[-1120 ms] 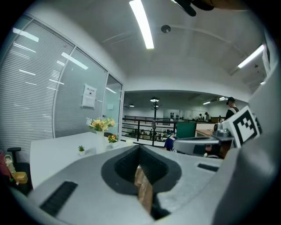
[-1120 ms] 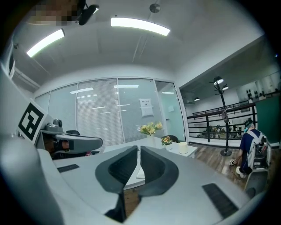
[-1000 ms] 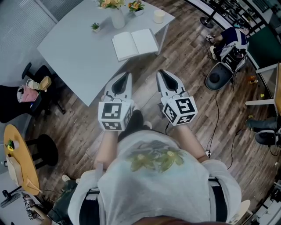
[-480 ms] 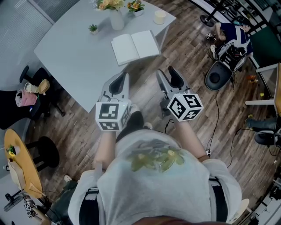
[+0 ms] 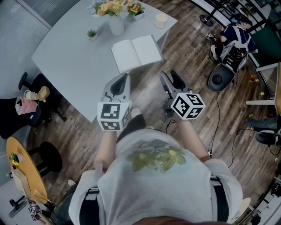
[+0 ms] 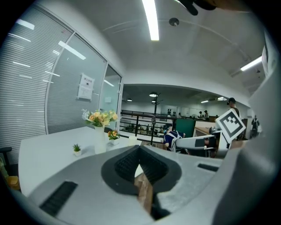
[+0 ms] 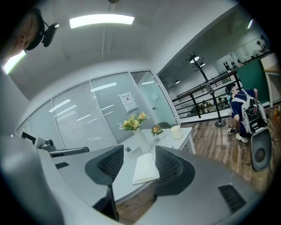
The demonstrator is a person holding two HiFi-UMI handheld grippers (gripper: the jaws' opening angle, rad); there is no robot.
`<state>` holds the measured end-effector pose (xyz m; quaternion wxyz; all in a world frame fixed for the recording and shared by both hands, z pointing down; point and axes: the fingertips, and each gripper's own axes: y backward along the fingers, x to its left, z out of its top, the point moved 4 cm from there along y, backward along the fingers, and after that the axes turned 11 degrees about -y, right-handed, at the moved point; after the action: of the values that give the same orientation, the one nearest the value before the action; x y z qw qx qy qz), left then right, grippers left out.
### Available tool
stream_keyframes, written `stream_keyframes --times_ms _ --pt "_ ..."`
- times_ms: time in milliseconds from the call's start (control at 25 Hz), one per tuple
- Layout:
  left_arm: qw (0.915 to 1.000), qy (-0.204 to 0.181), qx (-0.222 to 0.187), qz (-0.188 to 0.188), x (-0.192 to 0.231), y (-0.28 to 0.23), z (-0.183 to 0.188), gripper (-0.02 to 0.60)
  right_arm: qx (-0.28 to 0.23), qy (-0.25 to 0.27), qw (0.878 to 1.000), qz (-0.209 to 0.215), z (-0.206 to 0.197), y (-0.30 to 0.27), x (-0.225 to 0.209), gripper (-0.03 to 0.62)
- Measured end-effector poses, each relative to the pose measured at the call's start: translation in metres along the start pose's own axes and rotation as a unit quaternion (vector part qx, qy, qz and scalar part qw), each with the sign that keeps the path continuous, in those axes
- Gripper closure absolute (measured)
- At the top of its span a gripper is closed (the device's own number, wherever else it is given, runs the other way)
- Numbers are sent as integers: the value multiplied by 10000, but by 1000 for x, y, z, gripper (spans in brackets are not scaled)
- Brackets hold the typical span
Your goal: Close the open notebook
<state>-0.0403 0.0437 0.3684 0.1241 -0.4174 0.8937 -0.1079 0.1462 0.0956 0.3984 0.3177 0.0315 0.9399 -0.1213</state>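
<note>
- A round yellow table [image 5: 17, 169] sits at the near left. Beyond it, a black chair [image 5: 17, 107] carries a pink bag [image 5: 27, 94].
- Slatted blinds [image 5: 15, 26] behind glass line the far left wall.
- The white table [image 5: 70, 61] stands on the wood-plank floor [image 5: 189, 57], angled so that one corner points near.
- Along its far edge stand a tiny potted plant [image 5: 91, 34], a white vase of yellow flowers [image 5: 115, 19], a small flower pot [image 5: 136, 9] and a pale candle [image 5: 161, 19].
- The notebook [image 5: 136, 52] lies open, pages up, at the table's right end. It is close to the near edge and just near of the vase.
- The left gripper [image 5: 127, 75] is held near the table's near edge with its jaws together, only a thin slit showing and nothing in it.
- The right gripper [image 5: 168, 74] is over the floor, well short of the notebook. Its jaws have just been opening and stand wide apart with nothing between them.
- At the far right, a person in dark blue and white [image 5: 235, 39] sits beside a black round seat [image 5: 217, 79].
</note>
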Motion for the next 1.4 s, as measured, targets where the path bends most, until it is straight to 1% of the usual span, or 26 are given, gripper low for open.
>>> stream_keyframes --times_ms 160,520,720,960,1160,1400 --pt "10000 31 71 -26 18 -10 -6 578 156 -21 9997 -211 -6 -18 -10 375" --pt "9998 2 149 -101 52 -23 -16 578 365 -344 9971 -569 -22 -48 -26 376" --pt "9997 116 207 -104 60 -29 -26 578 552 -688 9938 -674 -35 -60 -41 376" --pt "9990 139 393 -151 71 -43 -41 578 764 -720 9906 -877 -46 -77 -59 376" --pt "9981 177 533 -242 76 -64 -47 578 961 -1214 9828 -1005 -55 -96 -87 376" --pt "9970 240 679 -272 83 -93 -48 578 1227 -2024 9653 -1106 -65 -121 -122 376"
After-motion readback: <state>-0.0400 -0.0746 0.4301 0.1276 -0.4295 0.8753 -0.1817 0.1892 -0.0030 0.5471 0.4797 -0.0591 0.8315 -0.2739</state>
